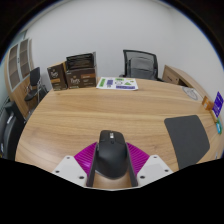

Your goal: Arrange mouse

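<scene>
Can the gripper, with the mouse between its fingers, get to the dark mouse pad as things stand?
Probably yes. The gripper has the black mouse between its fingers, and bare table lies between it and the mouse pad, nothing blocking.

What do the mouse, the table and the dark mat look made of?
Mouse, between the gripper fingers: apparently matte black plastic, dull sheen. Table: wood or wood-look laminate, with visible grain. Mouse mat: dark, flat, non-reflective, possibly fabric or rubber.

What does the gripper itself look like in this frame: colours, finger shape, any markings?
The gripper has two pale, whitish fingers that splay outward, each with a magenta pad on its inner face. No cables or markings show.
</scene>
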